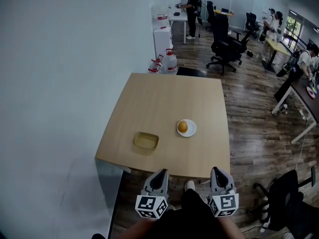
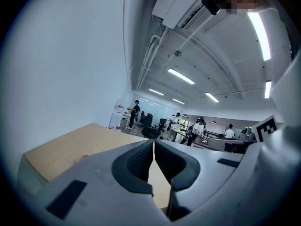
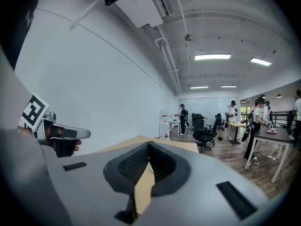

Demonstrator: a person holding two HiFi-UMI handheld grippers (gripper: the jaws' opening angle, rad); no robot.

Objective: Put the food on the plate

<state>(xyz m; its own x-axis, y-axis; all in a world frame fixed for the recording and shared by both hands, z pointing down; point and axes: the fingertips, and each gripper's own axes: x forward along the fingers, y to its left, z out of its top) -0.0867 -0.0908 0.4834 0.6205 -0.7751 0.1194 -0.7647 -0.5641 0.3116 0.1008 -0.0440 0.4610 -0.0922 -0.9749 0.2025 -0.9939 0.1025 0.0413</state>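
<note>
Head view, table (image 1: 164,93): pale wood-grain top, squarish, matte.
Tray (image 1: 146,140): shallow rounded rectangle, yellowish, possibly plastic, left of the plate.
Left gripper (image 1: 159,173): grey shell, ribbed dark pads pressed together, nothing held.
Food (image 1: 182,126): round, orange-brown, resting on the plate.
Plate (image 1: 191,132): white, round, smooth.
Right gripper (image 1: 218,171): ribbed pads closed, empty.

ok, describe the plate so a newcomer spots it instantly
Find the light wooden table by the white wall. Of two things on its near half, the plate is the right one: round, white, holding orange-brown food; its neighbour is a yellow rectangular dish.
</note>
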